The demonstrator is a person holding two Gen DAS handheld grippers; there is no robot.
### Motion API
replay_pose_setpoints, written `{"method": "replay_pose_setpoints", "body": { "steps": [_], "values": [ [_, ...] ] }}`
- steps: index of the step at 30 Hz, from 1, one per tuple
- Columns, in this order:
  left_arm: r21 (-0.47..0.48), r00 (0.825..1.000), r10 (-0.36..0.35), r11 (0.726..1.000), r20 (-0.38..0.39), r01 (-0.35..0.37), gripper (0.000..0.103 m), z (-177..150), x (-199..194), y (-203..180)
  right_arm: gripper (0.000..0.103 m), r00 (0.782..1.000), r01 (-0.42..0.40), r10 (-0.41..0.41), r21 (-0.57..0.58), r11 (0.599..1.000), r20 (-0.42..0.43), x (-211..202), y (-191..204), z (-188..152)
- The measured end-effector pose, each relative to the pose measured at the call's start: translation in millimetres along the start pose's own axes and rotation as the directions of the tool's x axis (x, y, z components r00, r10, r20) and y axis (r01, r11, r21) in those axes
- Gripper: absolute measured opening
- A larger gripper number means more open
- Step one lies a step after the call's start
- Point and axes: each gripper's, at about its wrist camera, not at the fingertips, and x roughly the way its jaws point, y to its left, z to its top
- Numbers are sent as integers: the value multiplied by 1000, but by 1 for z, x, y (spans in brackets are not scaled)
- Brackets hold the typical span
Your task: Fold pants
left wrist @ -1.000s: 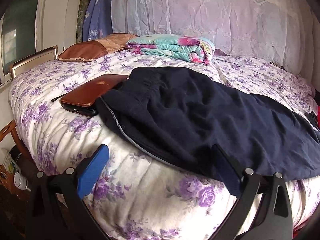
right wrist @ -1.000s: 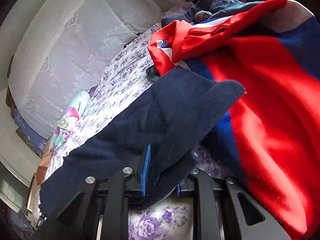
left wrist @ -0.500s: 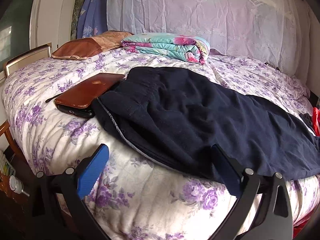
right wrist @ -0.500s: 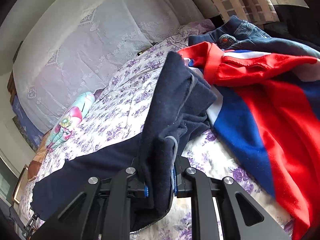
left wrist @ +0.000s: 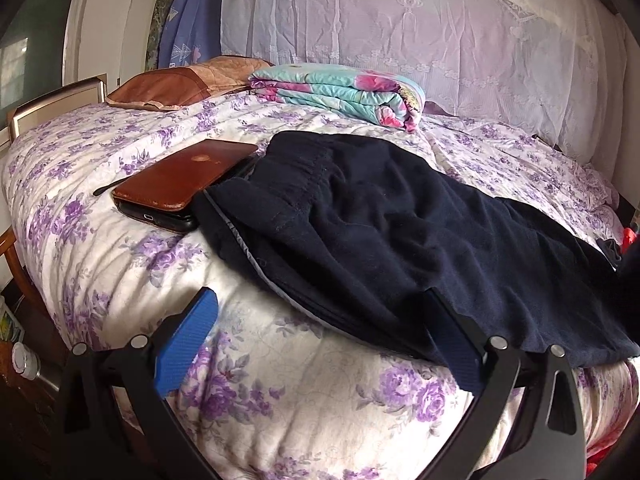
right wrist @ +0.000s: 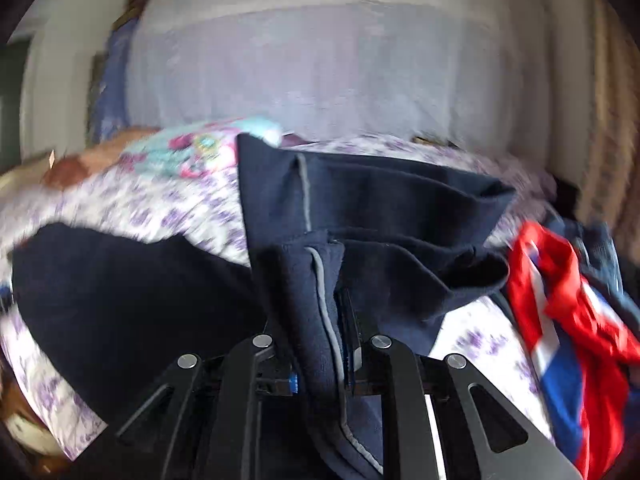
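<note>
Navy fleece pants (left wrist: 400, 236) lie spread across the purple-flowered bedspread (left wrist: 120, 264), waistband end toward the brown wallet (left wrist: 184, 180), legs running off to the right. Left gripper (left wrist: 324, 340) sits low at the near edge of the bed, level, pointing across the mattress, jaws spread wide with nothing between them; its right finger (left wrist: 452, 344) rests against the hem of the pants, its left blue pad (left wrist: 188, 344) over bare bedspread. Over on the right wrist view, blurred with motion, the right gripper (right wrist: 320, 364) has its jaws pinched together on a bunched leg end of the pants (right wrist: 360, 220), grey seam piping running down between the fingers. That cloth stands up in front of the lens, lifted off the bed. A red, white and blue garment (right wrist: 560, 308) lies at right. A folded floral blanket (left wrist: 340, 92) rests near the headboard.
</note>
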Motion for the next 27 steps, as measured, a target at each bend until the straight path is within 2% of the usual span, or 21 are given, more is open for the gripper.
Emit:
{"method": "replay_pose_setpoints", "body": {
  "steps": [2,3,5,6,9,14,18,20,21,23,25,26,27],
  "values": [
    [-1,1000,-3,1000,-2,3,99,0,0,0,16,997,-56,45,-215,975,-57,16,59,-5],
    [0,1000,-4,1000,-2,4,99,1,0,1,16,994,-84,61,-283,955,-87,23,81,-10],
    [-1,1000,-6,1000,-2,6,99,0,-1,1,15,997,-8,-23,-398,918,-73,28,107,-19],
    [-2,1000,-6,1000,-3,6,99,0,-1,1,15,997,3,-32,-404,915,-65,25,108,-19],
    [-3,1000,-6,1000,1,6,99,-1,0,0,17,995,-59,25,-360,931,-100,24,96,-17],
    [-4,1000,-12,1000,-2,12,99,0,0,1,17,998,-19,-6,-396,918,-61,22,103,-21],
    [-3,1000,-10,1000,-2,10,99,1,0,2,17,998,-40,15,-391,919,-67,23,100,-21],
    [-3,1000,-12,1000,-3,12,99,0,0,2,23,997,-43,10,-428,903,-78,19,100,-20],
    [-3,1000,-14,1000,-4,14,99,1,0,2,28,996,-69,38,-422,904,-82,14,96,-16],
    [-3,1000,-18,1000,-5,18,99,1,0,3,63,976,-216,203,-315,924,-73,-9,79,-7],
    [-2,1000,-16,1000,-3,16,99,1,0,3,70,938,-345,345,-206,916,-35,-31,59,4],
    [-1,1000,-13,1000,-2,13,99,1,0,3,70,925,-375,379,-176,910,-13,-38,51,9],
    [-1,1000,-12,1000,-1,12,99,1,1,3,70,928,-367,372,-143,919,12,-40,42,15]
  ]
}}
